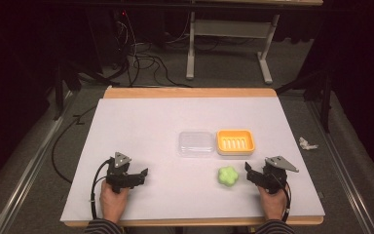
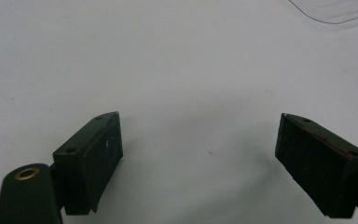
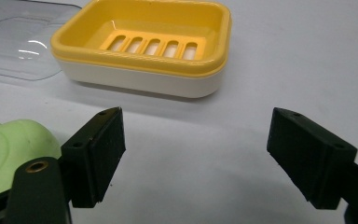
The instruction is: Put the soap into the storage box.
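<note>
Both tools gape empty, so I'd ease my right tool (image 1: 250,173) squarely around the green soap (image 1: 227,176) beside the yellow dish (image 1: 235,142).

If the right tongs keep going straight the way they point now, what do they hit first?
Probably the yellow soap dish, straight ahead of the open right tongs across bare table. The green soap lies off to one side, likely missed.

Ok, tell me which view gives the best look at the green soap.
The high view: the green soap shows whole there, flower-shaped, lying on the table just left of the right gripper. The right gripper view catches only its edge behind one finger. The left gripper view adds nothing about it.
</note>
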Demonstrator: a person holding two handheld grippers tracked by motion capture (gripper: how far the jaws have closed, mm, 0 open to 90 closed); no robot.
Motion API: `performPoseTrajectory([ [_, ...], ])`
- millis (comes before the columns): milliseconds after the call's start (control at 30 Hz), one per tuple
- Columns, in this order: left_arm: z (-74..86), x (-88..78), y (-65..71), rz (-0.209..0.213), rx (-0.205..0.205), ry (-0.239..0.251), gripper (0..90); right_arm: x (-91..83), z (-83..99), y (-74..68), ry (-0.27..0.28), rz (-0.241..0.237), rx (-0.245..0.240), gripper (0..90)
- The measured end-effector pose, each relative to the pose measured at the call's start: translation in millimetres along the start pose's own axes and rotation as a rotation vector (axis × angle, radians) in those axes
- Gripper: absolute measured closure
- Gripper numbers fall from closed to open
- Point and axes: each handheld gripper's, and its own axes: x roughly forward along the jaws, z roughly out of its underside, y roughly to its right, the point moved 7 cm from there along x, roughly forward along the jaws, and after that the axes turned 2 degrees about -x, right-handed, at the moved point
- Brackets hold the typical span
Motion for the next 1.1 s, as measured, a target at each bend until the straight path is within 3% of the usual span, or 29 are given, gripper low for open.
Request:
performPoseTrajectory([
  [833,0.6,-0.2,0.2,0.0,0.008,-0.004,15.4,-0.6,-0.1,1.1,0.007,-0.005,0.012,19.4],
  [1100,0.4,0.1,-0.4,-0.006,0.006,-0.003,15.4,-2.7,-0.9,1.6,0.032,0.0,0.011,19.2],
])
